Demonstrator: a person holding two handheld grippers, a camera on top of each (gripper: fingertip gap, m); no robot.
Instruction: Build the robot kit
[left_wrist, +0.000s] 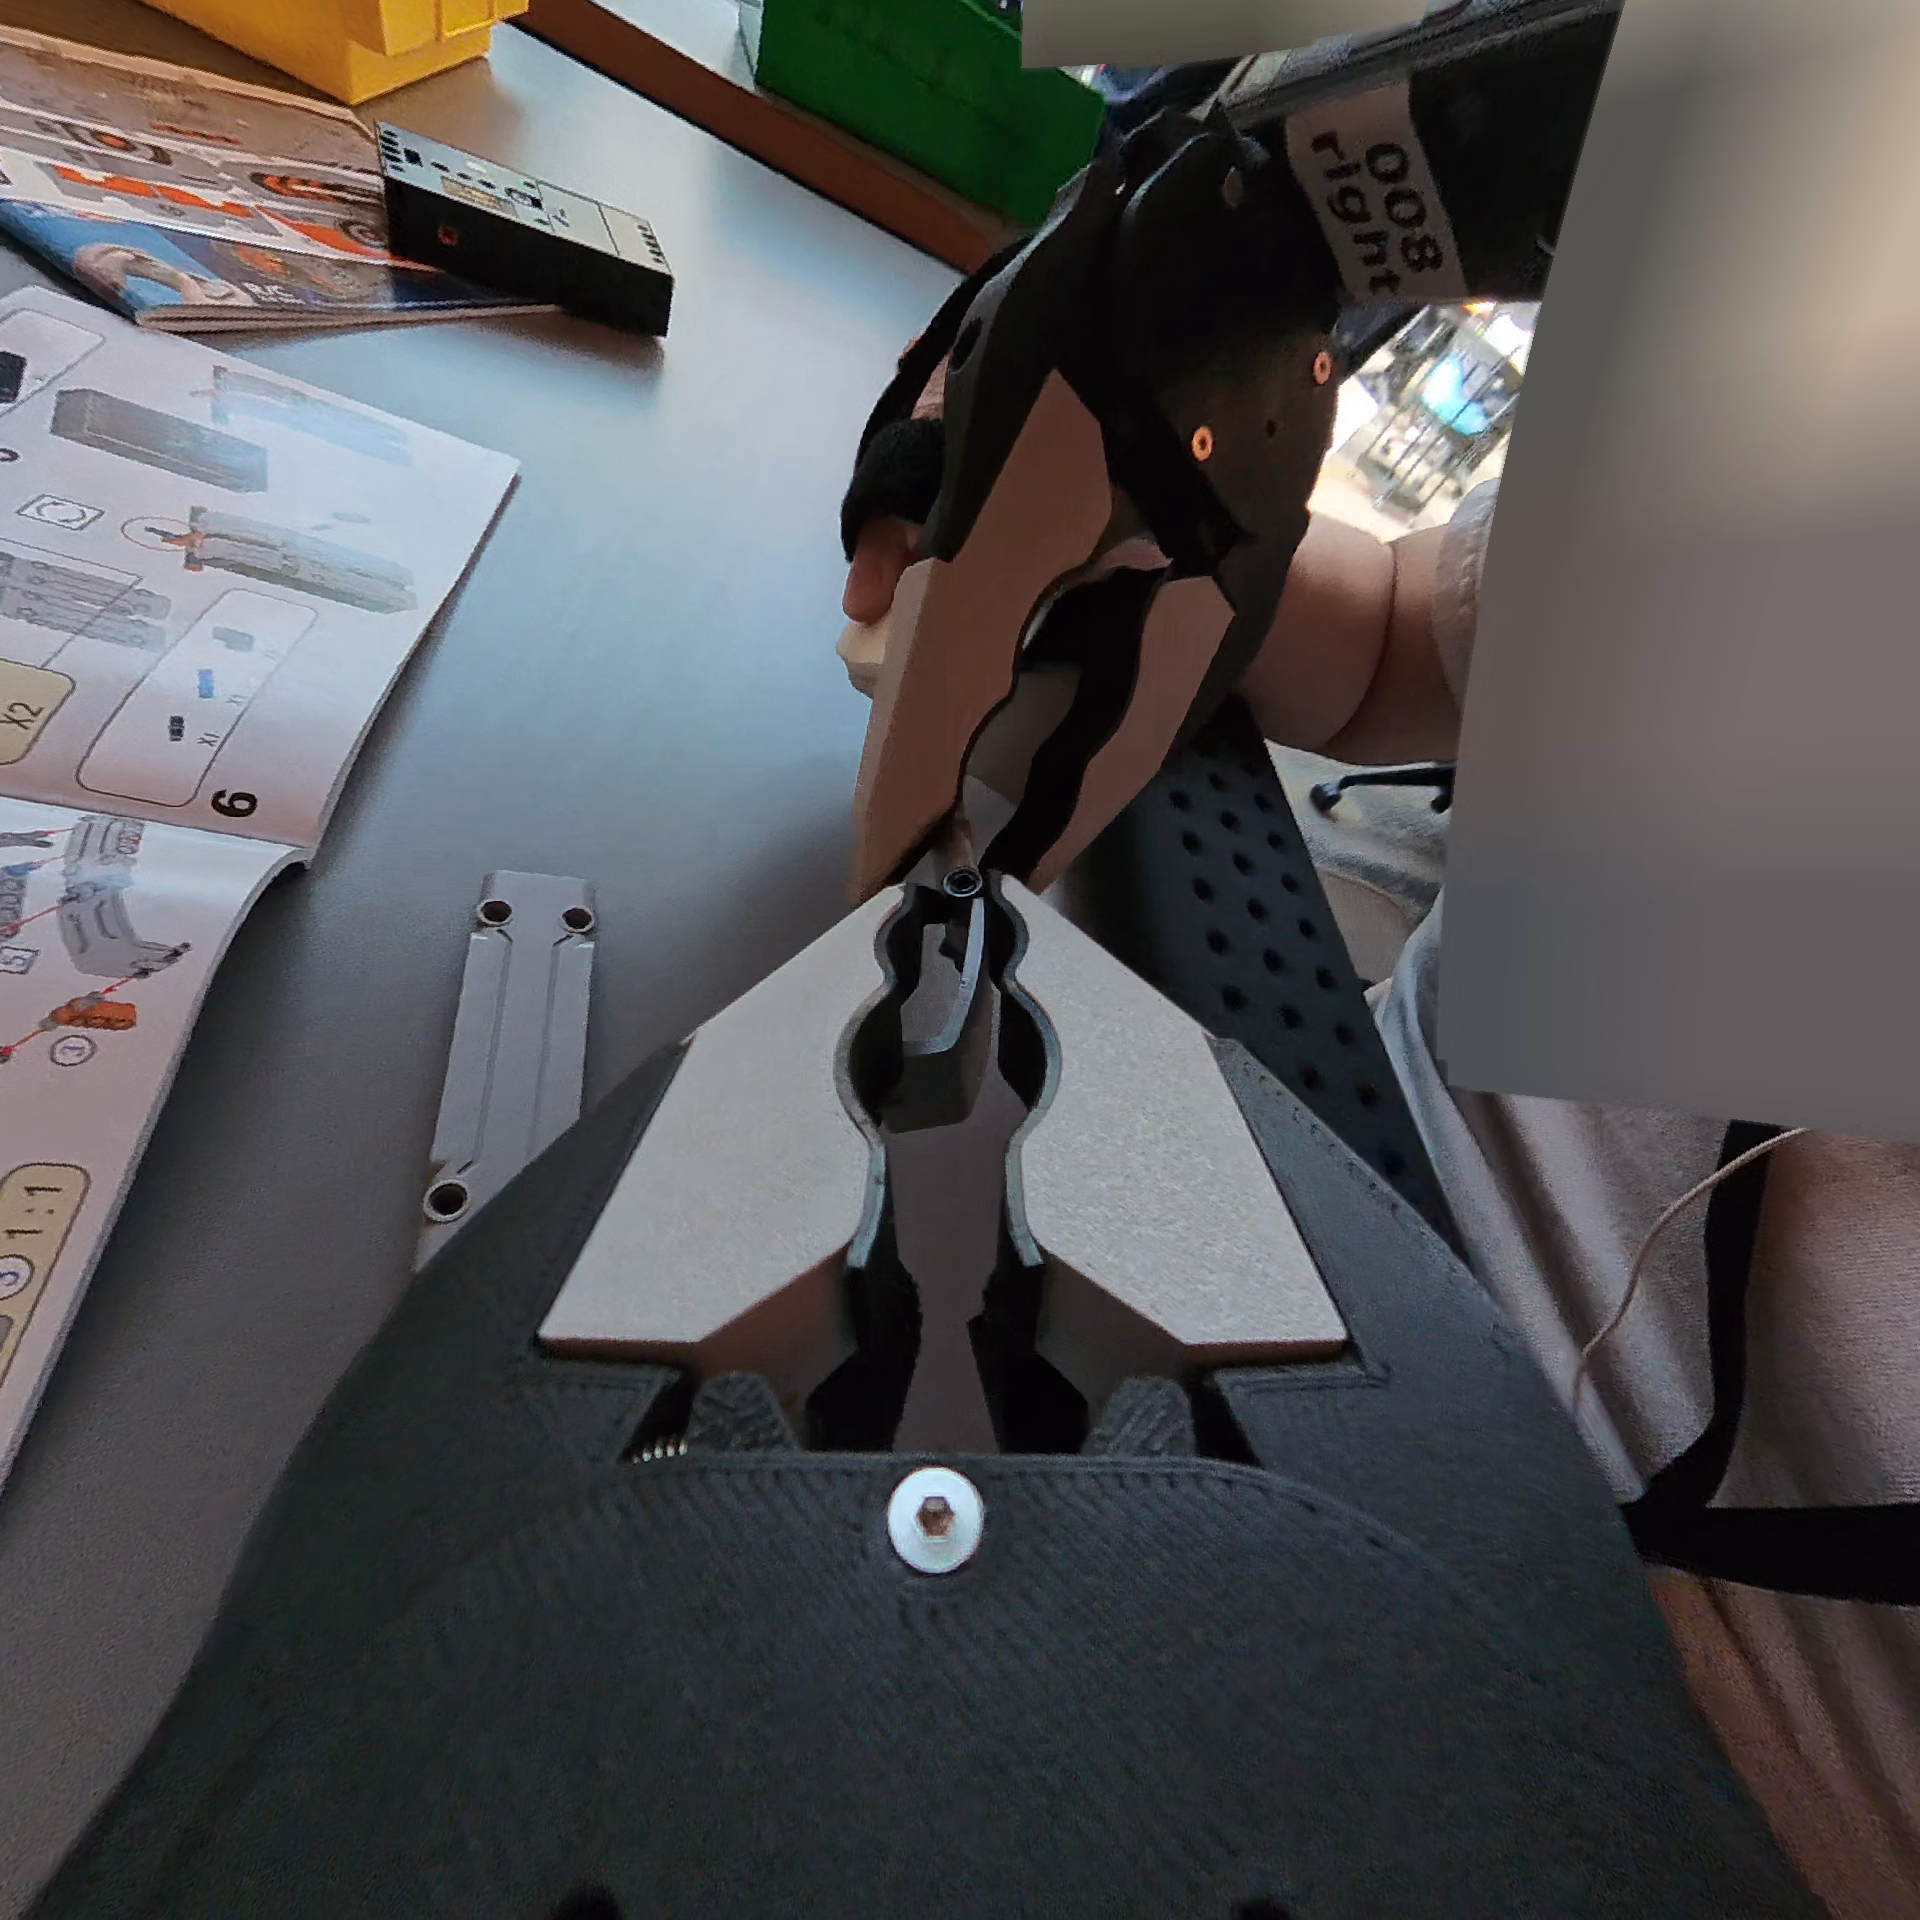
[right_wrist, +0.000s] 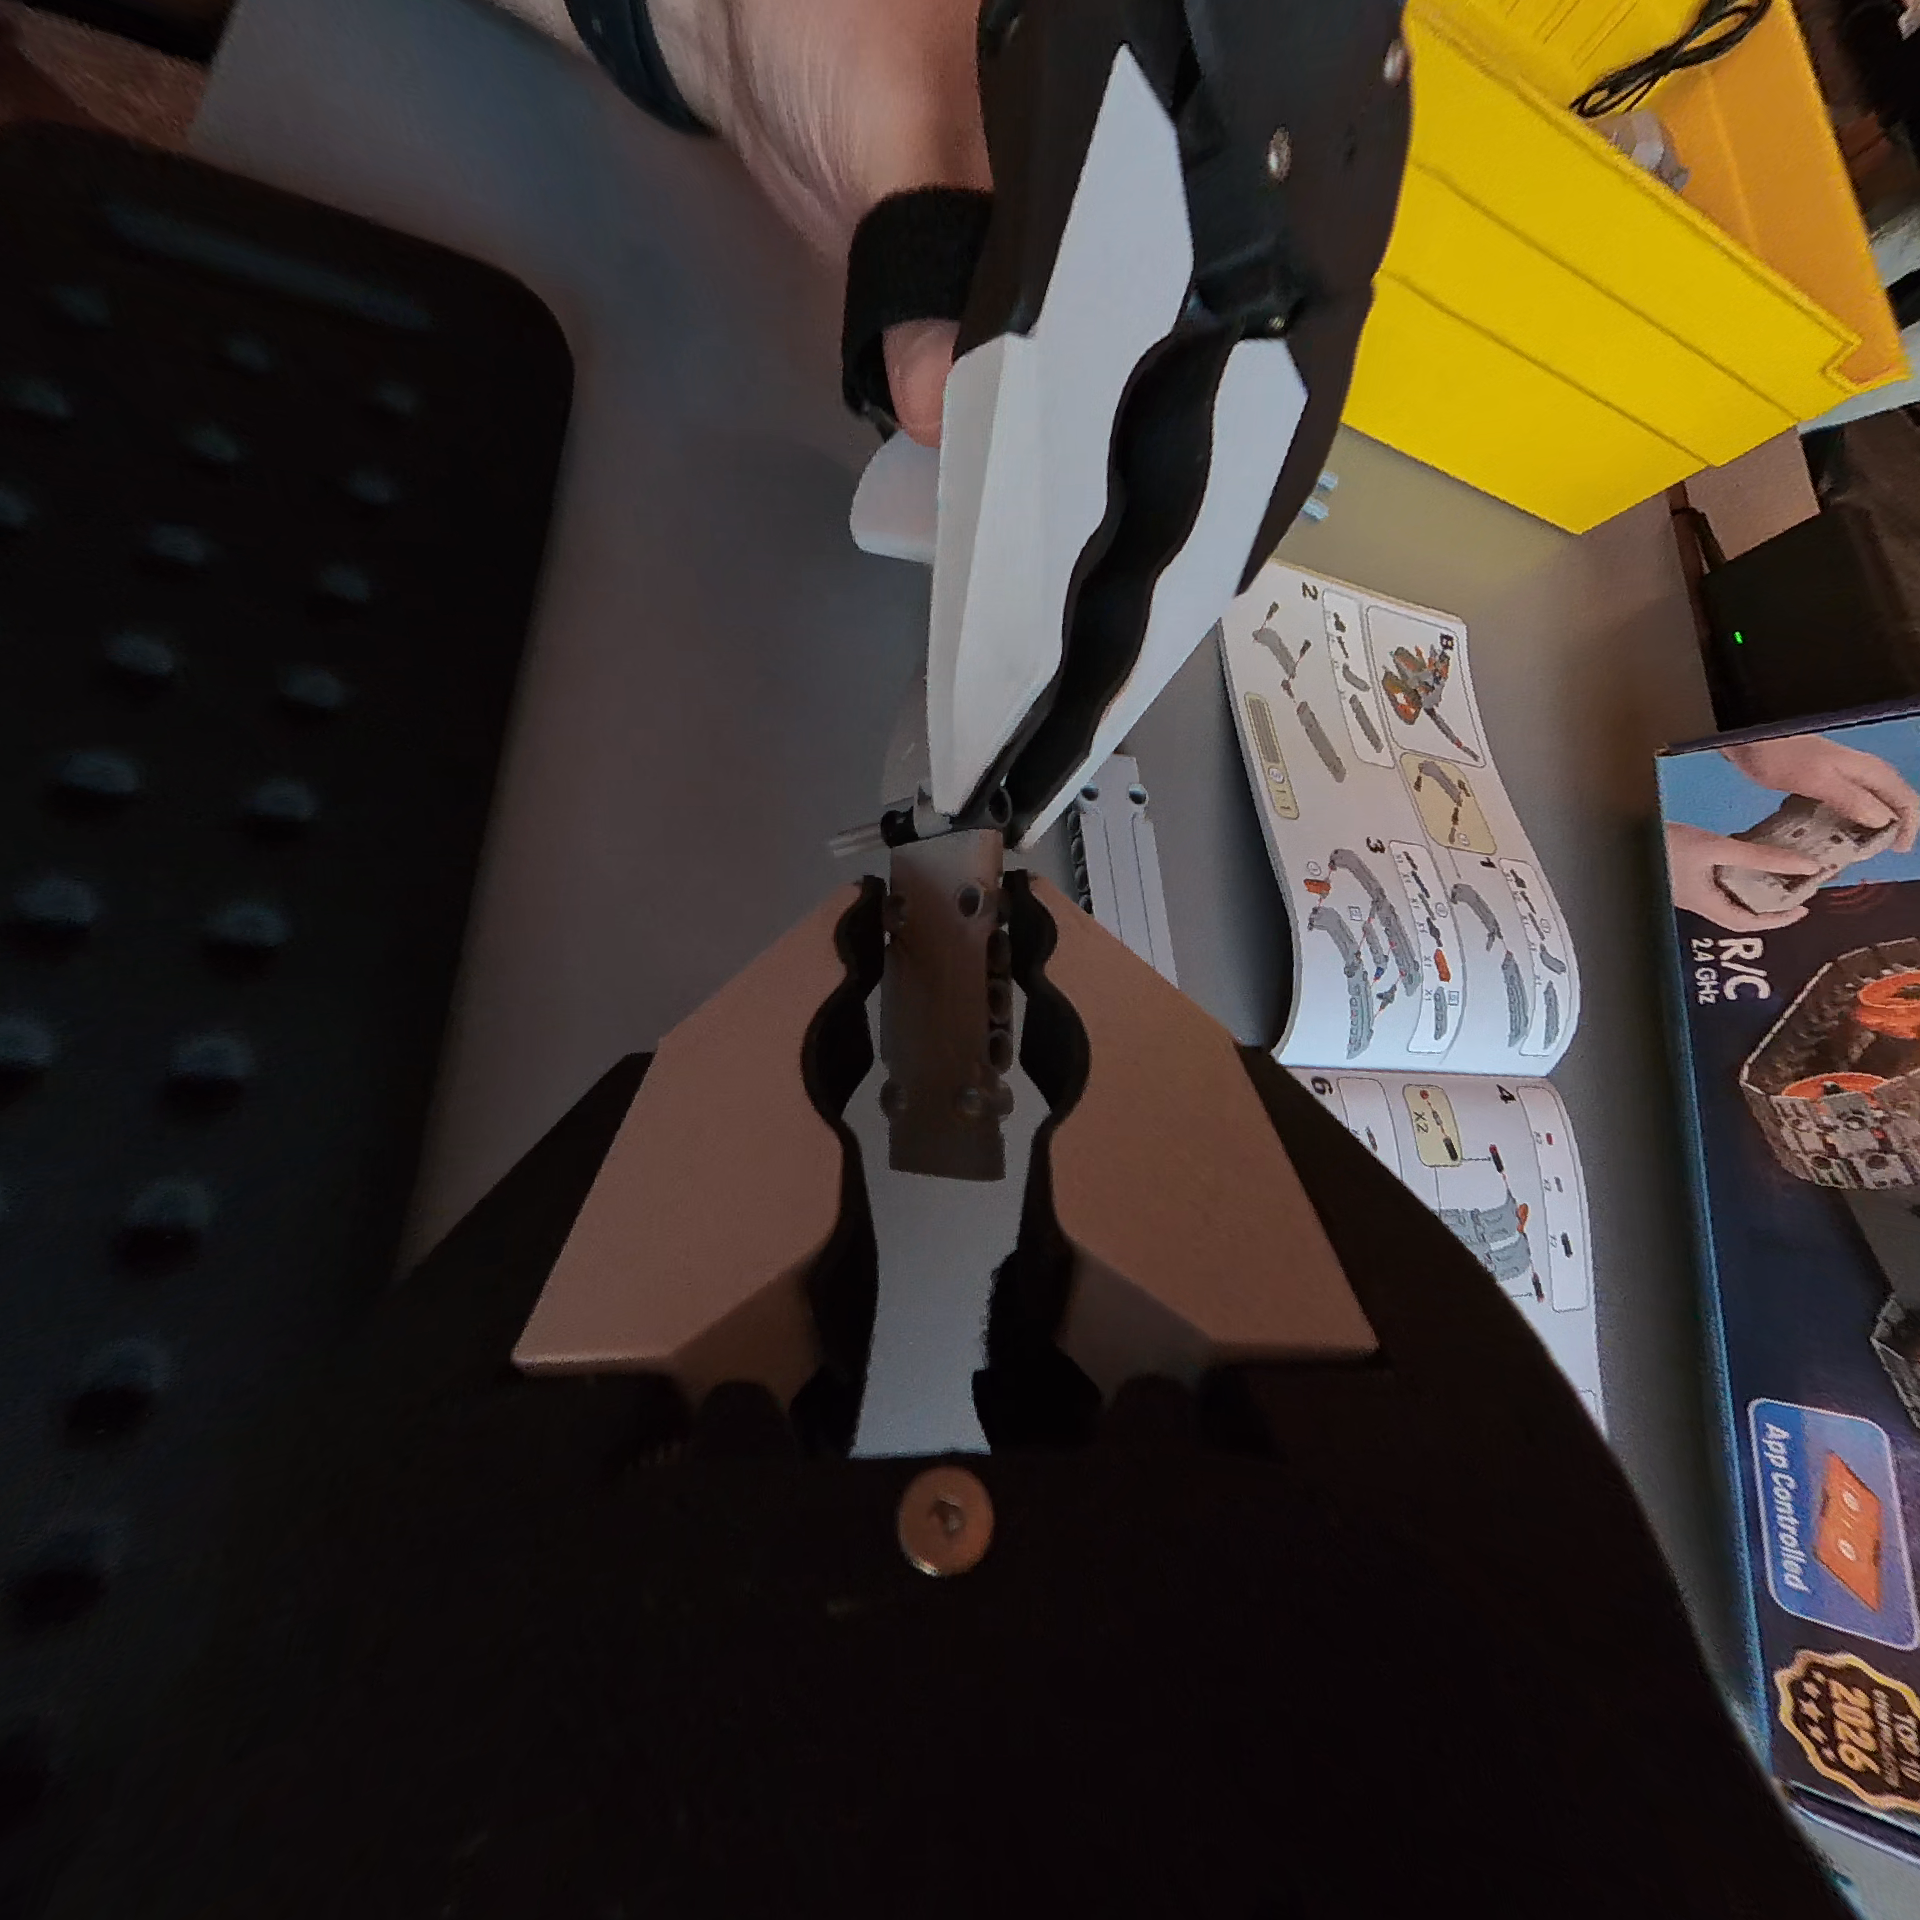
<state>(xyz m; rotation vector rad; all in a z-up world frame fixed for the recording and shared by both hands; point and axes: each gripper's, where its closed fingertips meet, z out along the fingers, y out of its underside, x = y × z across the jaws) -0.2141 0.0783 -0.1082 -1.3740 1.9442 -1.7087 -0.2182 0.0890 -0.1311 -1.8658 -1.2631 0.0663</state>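
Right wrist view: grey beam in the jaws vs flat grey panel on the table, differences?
Grey beam is clamped in the right gripper, off the table; flat panel lies loose on the table. Beam is blocky with holes along its side; panel is thin, grooved, holes at its corners. Both grey plastic.

Open instruction booklet (left_wrist: 208, 582) at 9 o'clock on grey table (left_wrist: 675, 623) | black block (left_wrist: 525, 244) at 11 | yellow bin (right_wrist: 1621, 270) at 1 | printed toy box (right_wrist: 1808, 1195) at 3 | loose grey beam (left_wrist: 514, 1049) beside booklet
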